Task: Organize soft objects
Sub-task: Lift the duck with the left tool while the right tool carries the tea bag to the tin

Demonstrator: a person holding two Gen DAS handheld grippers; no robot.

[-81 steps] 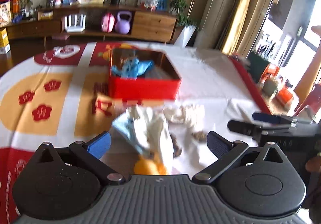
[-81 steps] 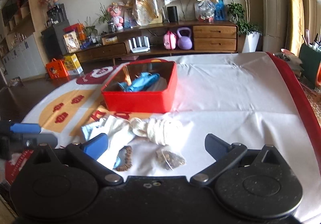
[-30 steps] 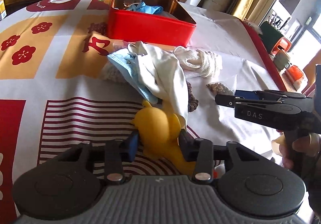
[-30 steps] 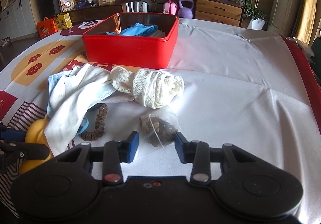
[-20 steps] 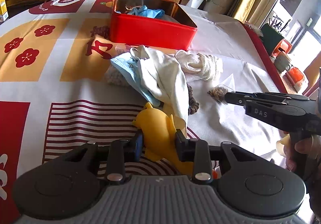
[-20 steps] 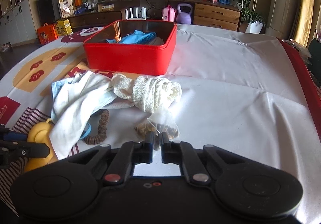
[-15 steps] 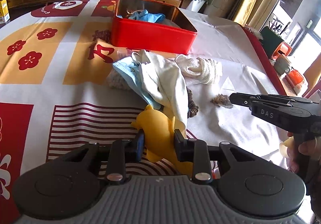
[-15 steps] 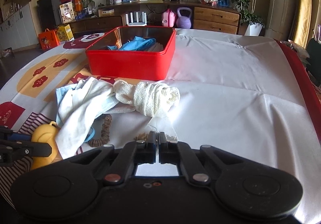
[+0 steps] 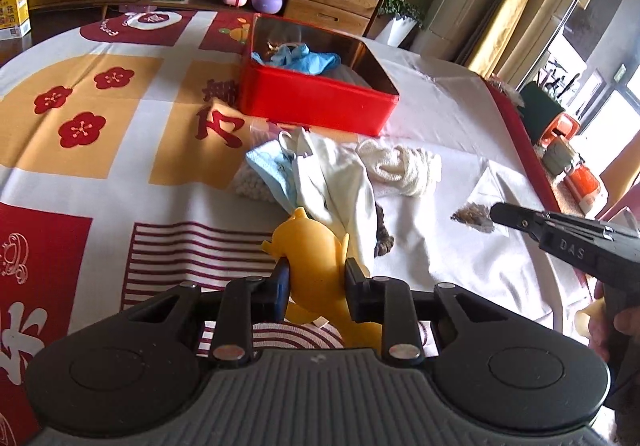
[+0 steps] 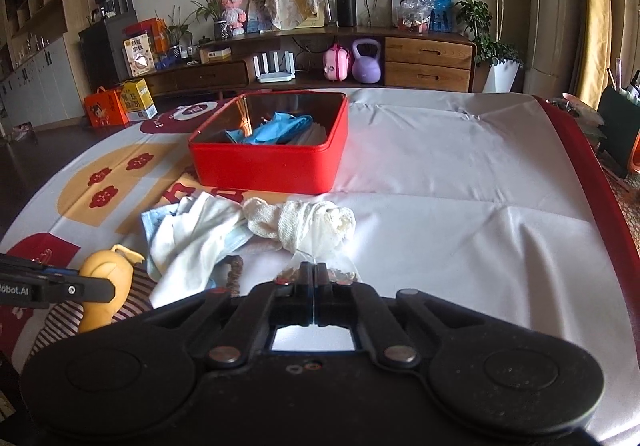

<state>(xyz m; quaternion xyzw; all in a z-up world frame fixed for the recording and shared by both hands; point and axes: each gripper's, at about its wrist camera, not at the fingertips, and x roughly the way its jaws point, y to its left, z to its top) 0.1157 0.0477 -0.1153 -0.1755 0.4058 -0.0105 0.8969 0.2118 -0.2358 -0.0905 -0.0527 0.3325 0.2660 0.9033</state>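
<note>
1. The left gripper (image 9: 314,280) has its two black fingers clamped on the sides of a soft yellow rubber animal-shaped toy (image 9: 316,258), which juts up between them above the red-striped part of the tablecloth (image 9: 192,246).
2. The right gripper (image 10: 314,278) has its jaws pressed fully together, pinching the edge of a small clear plastic pouch of brown dried bits (image 10: 344,274); in the left wrist view the pouch (image 9: 474,216) hangs at that gripper's tip, above the white cloth.
3. A person's hand (image 9: 616,330) grasps the right gripper's handle at the right edge of the left wrist view.
4. A rumpled white fabric glove (image 9: 340,182) lies over a light blue face mask (image 9: 268,166), just beyond the yellow toy.
5. A rolled cream knitted cloth (image 10: 308,224) lies beside the glove, touching it, just beyond the pouch.
6. A brown braided hair tie (image 10: 236,272) peeks out from under the glove's near edge.
7. A square red metal tin (image 10: 272,166), open at the top, stands farther back on the table, apart from the pile.
8. Inside the tin lies a crumpled blue glove-like piece (image 10: 276,128).
</note>
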